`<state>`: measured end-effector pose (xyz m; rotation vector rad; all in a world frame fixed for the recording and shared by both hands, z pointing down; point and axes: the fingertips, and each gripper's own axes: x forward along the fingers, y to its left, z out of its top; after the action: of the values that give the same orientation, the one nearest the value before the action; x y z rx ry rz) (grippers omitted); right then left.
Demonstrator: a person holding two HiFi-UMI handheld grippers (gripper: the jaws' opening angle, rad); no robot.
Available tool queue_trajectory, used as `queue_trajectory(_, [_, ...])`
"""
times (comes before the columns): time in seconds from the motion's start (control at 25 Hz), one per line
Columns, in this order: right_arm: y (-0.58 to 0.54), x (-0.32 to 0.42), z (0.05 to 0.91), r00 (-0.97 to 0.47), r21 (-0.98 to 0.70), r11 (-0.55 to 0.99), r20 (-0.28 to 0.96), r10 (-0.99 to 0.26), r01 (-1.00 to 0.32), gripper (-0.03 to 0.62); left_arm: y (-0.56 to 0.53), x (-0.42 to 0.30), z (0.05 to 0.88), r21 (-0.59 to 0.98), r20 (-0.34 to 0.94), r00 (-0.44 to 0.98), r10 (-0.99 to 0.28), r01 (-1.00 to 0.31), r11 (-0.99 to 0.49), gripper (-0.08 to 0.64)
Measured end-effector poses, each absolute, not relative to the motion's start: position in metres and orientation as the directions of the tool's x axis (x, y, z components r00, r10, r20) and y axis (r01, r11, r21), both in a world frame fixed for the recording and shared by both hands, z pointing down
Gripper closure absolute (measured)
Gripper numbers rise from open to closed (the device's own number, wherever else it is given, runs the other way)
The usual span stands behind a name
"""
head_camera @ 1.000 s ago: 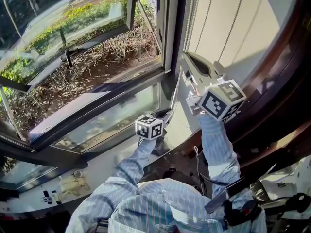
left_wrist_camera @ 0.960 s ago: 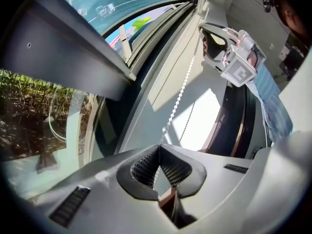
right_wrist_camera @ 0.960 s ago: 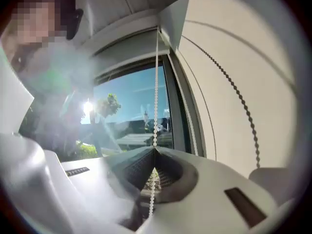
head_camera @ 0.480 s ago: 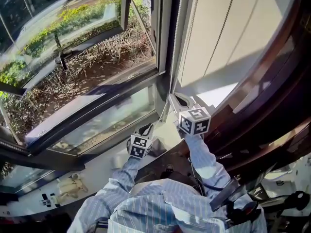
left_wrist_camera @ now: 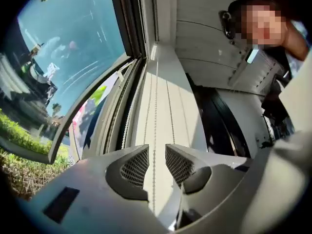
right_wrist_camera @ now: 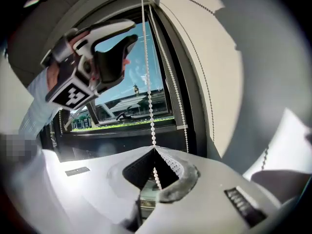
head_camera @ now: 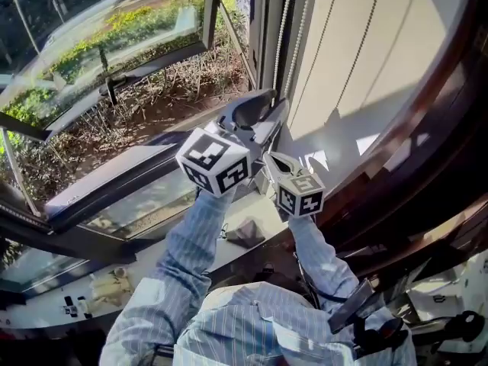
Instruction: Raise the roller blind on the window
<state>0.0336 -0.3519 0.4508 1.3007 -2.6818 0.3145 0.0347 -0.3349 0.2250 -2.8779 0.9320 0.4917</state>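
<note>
The cream roller blind (head_camera: 358,59) hangs over the right-hand pane, and its white bead chain (head_camera: 284,21) drops in two strands beside the window frame. My left gripper (head_camera: 263,111) is raised high next to the chain. Its jaws have just been opening, and one strand (left_wrist_camera: 155,126) runs through the gap without touching the pads. Lower down, my right gripper (head_camera: 273,161) is shut on a strand of the chain (right_wrist_camera: 148,82), which enters the closed jaw tips (right_wrist_camera: 154,149). In the right gripper view the left gripper (right_wrist_camera: 130,32) shows up at the left, open.
The outward-opened window sash (head_camera: 114,67) stands left of the chain, with garden ground beyond it. A pale sill (head_camera: 191,242) runs below, with a small grey thing (head_camera: 245,233) lying on it. A dark curved wooden frame (head_camera: 435,128) borders the blind on the right.
My left gripper has risen from near the sill to beside the chain and opened. My right gripper has come down from high on the chain to a low position, still shut.
</note>
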Motion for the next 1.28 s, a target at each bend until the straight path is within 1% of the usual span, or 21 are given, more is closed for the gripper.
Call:
queue_trajectory(0.12, [-0.345, 0.030, 0.450, -0.621, -0.123, 0.609, 0.214, -0.754, -0.783, 0.588, -0.346, 0.044, 0.198, 0.000, -0.317, 0.775, -0.546, -0.576, -0.817, 0.477])
queue_trajectory(0.24, [-0.341, 0.028, 0.450, -0.623, -0.116, 0.613, 0.212, -0.753, -0.781, 0.588, -0.350, 0.046, 0.187, 0.021, -0.312, 0.785, -0.535, -0.558, -0.830, 0.481])
queue_trajectory(0.36, [-0.339, 0.030, 0.451, -0.619, -0.116, 0.609, 0.209, -0.757, -0.784, 0.588, -0.350, 0.050, 0.187, 0.041, -0.308, 0.802, -0.512, -0.527, -0.849, 0.540])
queue_trajectory(0.56, [-0.338, 0.033, 0.454, -0.613, -0.118, 0.602, 0.206, -0.763, -0.790, 0.588, -0.350, 0.048, 0.192, 0.104, -0.341, 0.791, -0.507, -0.505, -0.857, 0.549])
queue_trajectory(0.68, [-0.333, 0.033, 0.489, -0.607, -0.134, 0.597, 0.294, -0.738, -0.791, 0.588, -0.351, 0.048, 0.226, 0.141, -0.295, 0.797, -0.526, -0.509, -0.849, 0.550])
queue_trajectory(0.76, [-0.322, 0.037, 0.539, -0.593, -0.174, 0.577, 0.396, -0.701, -0.798, 0.588, -0.352, 0.051, 0.275, 0.180, -0.215, 0.807, -0.551, -0.522, -0.834, 0.551])
queue_trajectory(0.88, [-0.294, 0.048, 0.628, -0.561, -0.252, 0.519, 0.557, -0.613, -0.817, 0.588, -0.350, 0.056, 0.368, 0.304, -0.094, 0.820, -0.564, -0.516, -0.801, 0.550])
queue_trajectory(0.96, [-0.274, 0.056, 0.677, -0.512, -0.240, 0.492, 0.659, -0.551, -0.837, 0.588, -0.341, 0.060, 0.422, 0.360, -0.027, 0.827, -0.561, -0.516, -0.778, 0.549])
queue_trajectory(1.04, [-0.259, 0.060, 0.710, -0.464, -0.200, 0.500, 0.740, -0.488, -0.843, 0.588, -0.331, 0.065, 0.465, 0.370, 0.057, 0.829, -0.556, -0.535, -0.760, 0.550])
queue_trajectory(1.16, [-0.230, 0.058, 0.751, -0.466, -0.253, 0.493, 0.802, -0.374, -0.832, 0.588, -0.325, 0.066, 0.518, 0.398, 0.167, 0.817, -0.552, -0.568, -0.720, 0.549])
queue_trajectory(1.2, [-0.222, 0.062, 0.760, -0.457, -0.257, 0.481, 0.812, -0.363, -0.838, 0.588, -0.324, 0.063, 0.530, 0.417, 0.182, 0.811, -0.555, -0.575, -0.704, 0.549])
queue_trajectory(1.28, [-0.214, 0.070, 0.766, -0.435, -0.238, 0.463, 0.814, -0.384, -0.854, 0.588, -0.326, 0.055, 0.538, 0.431, 0.187, 0.801, -0.568, -0.587, -0.686, 0.549])
